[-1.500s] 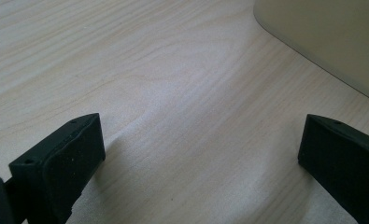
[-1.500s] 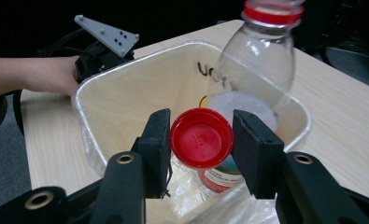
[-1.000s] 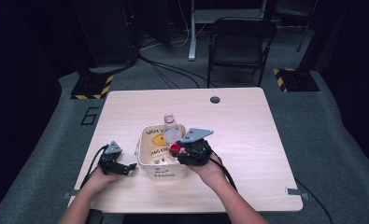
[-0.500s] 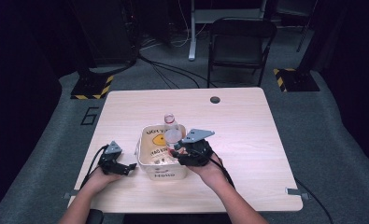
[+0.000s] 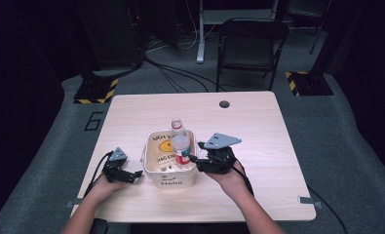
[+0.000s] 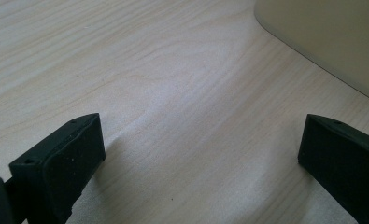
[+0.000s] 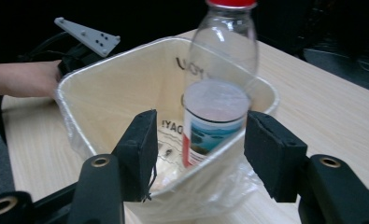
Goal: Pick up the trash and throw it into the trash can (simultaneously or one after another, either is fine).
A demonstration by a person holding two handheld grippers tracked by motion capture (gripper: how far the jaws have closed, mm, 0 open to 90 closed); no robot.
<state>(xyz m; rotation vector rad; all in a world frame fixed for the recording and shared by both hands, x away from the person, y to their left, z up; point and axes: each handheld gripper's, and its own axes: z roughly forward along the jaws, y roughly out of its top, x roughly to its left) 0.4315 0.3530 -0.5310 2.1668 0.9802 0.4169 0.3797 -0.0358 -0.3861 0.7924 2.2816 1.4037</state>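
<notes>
The plastic bottle (image 5: 181, 145), red-capped and nearly empty, stands leaning inside the cream lined bin (image 5: 169, 179) at the centre of the high view, its neck rising past the upper rim; the lean suggests it was set down to rest against the bin's wall rather than placed upright. The right claw (image 5: 196, 161), at the bin's right edge, has just been opening its jaws: in the right gripper view they flank the bin's near wall and the bottle (image 7: 222, 100) beyond, pressing on neither, so the bottle is judged released. The left claw (image 5: 131, 176) rests low on the table (image 5: 258, 126) just left of the bin, jaws spread wide over bare wood, apparently idle in reserve.
</notes>
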